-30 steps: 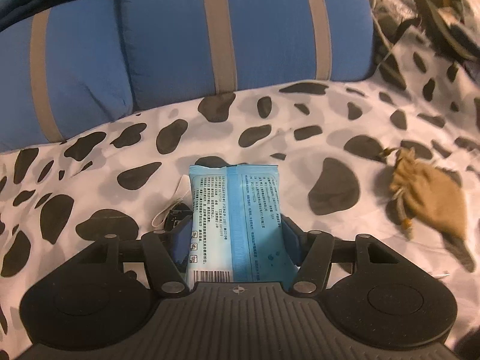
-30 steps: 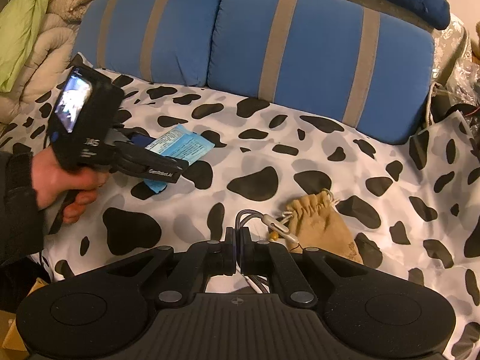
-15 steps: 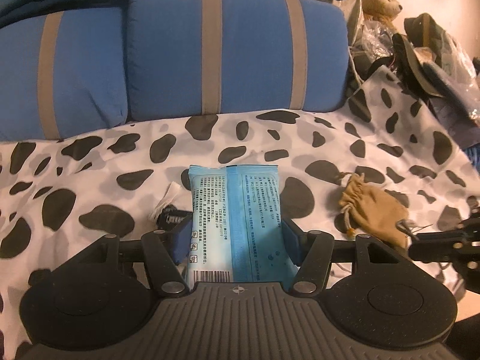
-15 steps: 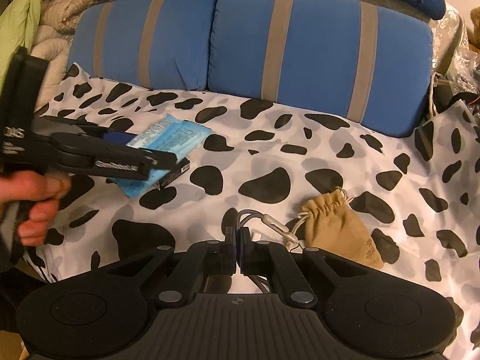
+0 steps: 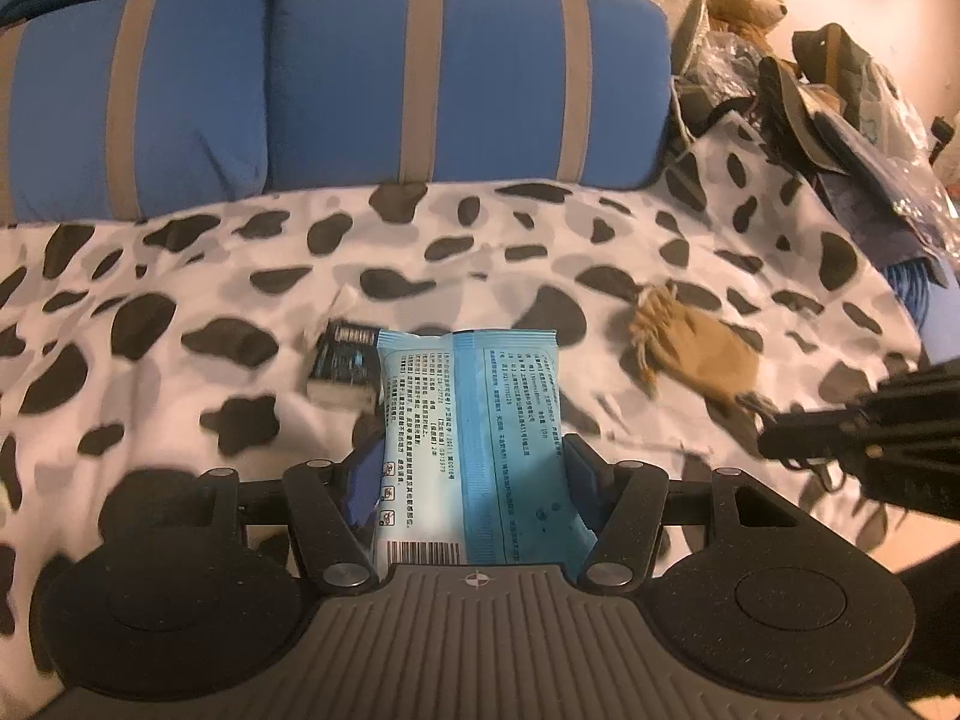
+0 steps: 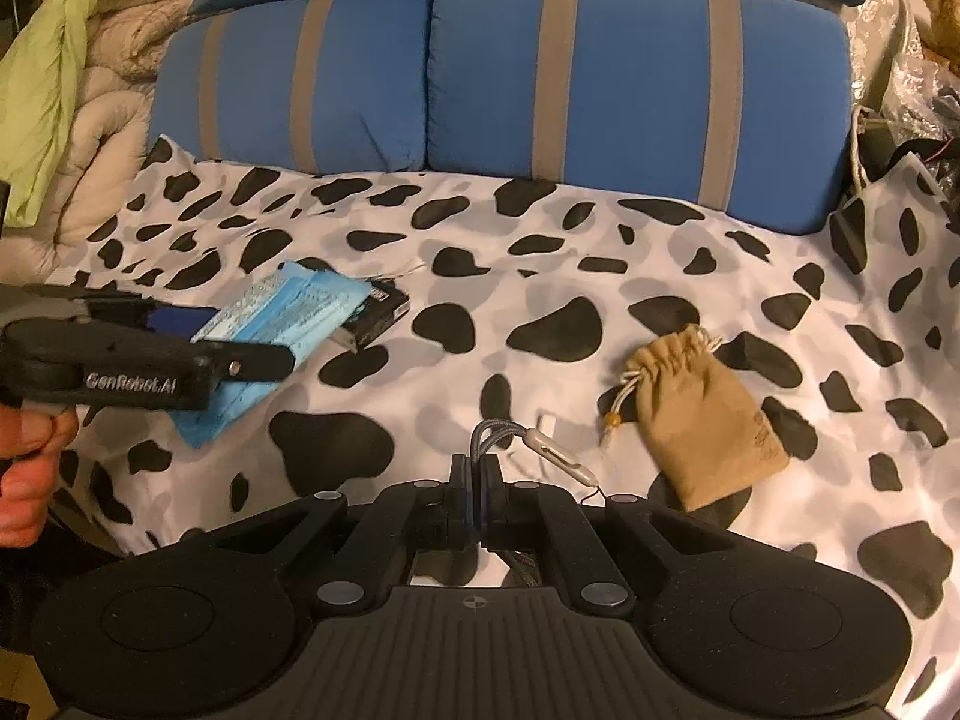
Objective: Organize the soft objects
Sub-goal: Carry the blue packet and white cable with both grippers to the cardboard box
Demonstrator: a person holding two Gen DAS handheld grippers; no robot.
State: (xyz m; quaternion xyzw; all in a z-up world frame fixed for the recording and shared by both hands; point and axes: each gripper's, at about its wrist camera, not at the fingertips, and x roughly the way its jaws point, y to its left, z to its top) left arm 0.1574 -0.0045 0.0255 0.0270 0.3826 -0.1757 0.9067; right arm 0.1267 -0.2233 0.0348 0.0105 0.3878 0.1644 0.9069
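You are holding the blue wipes pack lifted off the spotted sheet, low in the frame's centre, probably to carry it. Your left gripper is gripping its sides, jaws wide. Your right gripper is pinching a grey cable, nearly closed, beside the tan pouch.

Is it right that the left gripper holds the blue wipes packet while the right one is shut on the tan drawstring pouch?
Not quite. The right gripper is shut on a grey cable, not the tan drawstring pouch, which lies free on the spotted bedspread in the right wrist view. The left gripper does hold the blue wipes packet.
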